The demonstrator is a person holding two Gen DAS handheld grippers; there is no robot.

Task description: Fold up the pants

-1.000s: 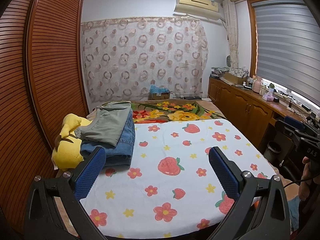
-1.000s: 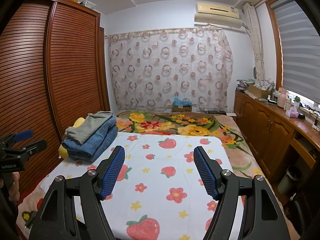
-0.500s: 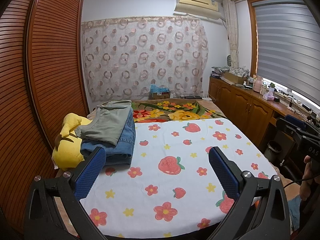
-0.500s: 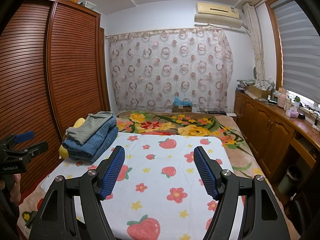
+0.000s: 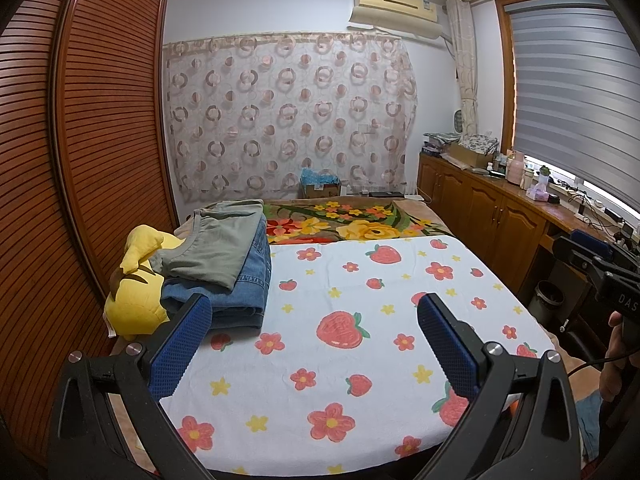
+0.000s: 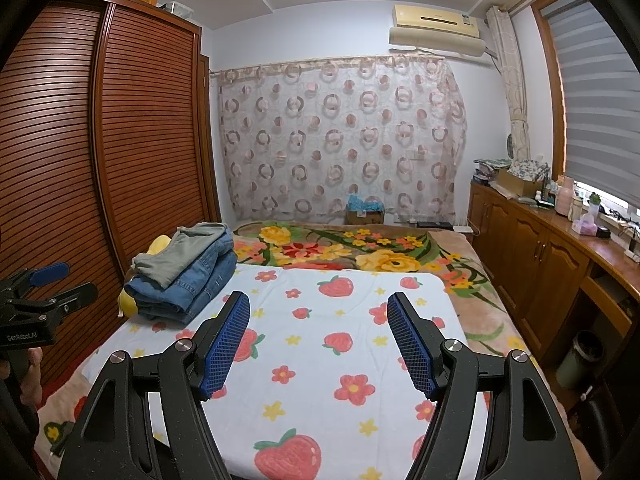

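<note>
Both held above strawberry sheet [image 5: 360, 292]: left gripper [image 5: 314, 344] and right gripper [image 6: 318, 344], jaws spread, empty; folded pants [image 5: 224, 264] stacked at left edge.

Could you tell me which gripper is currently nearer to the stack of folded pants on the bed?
Left. The left gripper hovers open beside the stack of folded pants; the right gripper hovers open farther right.
</note>
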